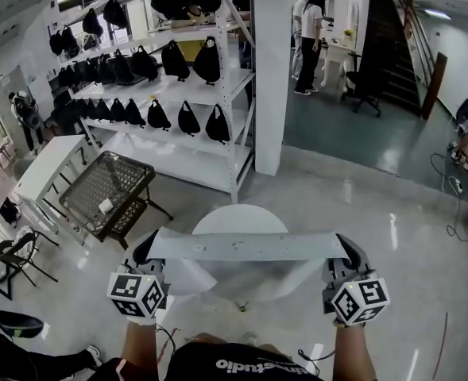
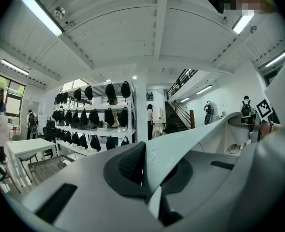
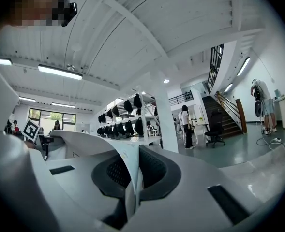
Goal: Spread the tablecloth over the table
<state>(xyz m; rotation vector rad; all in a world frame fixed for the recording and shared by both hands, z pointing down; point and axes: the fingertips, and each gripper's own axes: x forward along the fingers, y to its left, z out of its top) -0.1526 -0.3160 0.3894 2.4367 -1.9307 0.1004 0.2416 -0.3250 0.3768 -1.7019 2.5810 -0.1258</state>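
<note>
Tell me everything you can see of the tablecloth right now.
The pale grey-white fabric tablecloth is pulled into a taut, level band between the left gripper and the right gripper, both shut on its upper corners. Faint specks dot the band. The rest hangs in loose folds below, on the near side of the round white table, which it does not yet cover.

The cloth point(image 1: 249, 245) is pale grey-white with faint specks. The table point(image 1: 240, 215) at mid-frame is plain white. The left gripper point(image 1: 148, 251) and right gripper point(image 1: 346, 248) are light grey with black, finely dotted pads point(image 2: 131, 162). Their cubes point(image 1: 137, 294) carry black-and-white square markers. At upper left, black bags point(image 1: 187, 119) hang on white shelves point(image 1: 170, 151). The wire basket point(image 1: 106, 187) at left is dark. The floor point(image 1: 377, 221) is glossy pale grey, dark green at upper right.
</note>
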